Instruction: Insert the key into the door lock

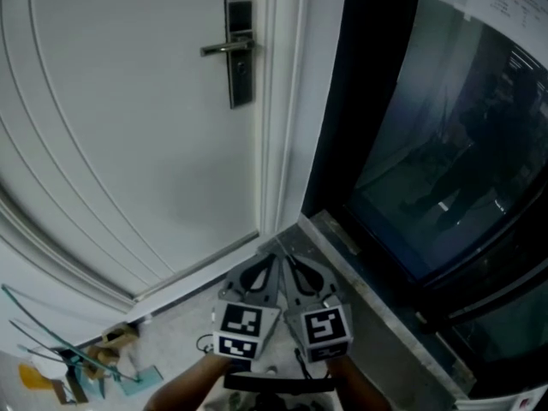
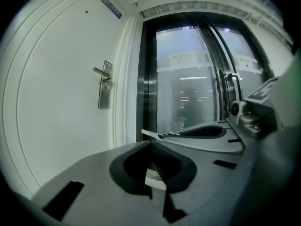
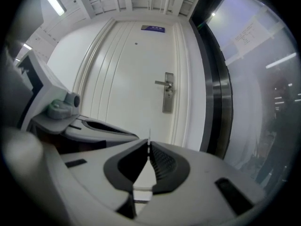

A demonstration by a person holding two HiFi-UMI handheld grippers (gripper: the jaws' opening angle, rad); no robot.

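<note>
The white door (image 1: 128, 127) carries a dark lock plate with a lever handle (image 1: 238, 50), far above both grippers. My left gripper (image 1: 271, 259) and right gripper (image 1: 291, 259) sit side by side low in the head view, tips pointing at the door's bottom corner. In the left gripper view the left gripper (image 2: 151, 143) is shut with nothing in it. A thin flat key (image 2: 150, 134) sticks out of the right gripper's tips. The right gripper (image 3: 149, 143) is shut on the key (image 3: 149, 134), seen edge-on, with the lock plate (image 3: 168, 94) well ahead of it.
A dark glass door (image 1: 445, 144) in a black frame stands right of the white door frame (image 1: 287, 110). Plastic scraps and tape (image 1: 77, 362) lie on the floor at lower left. A metal threshold (image 1: 368, 281) runs along the glass.
</note>
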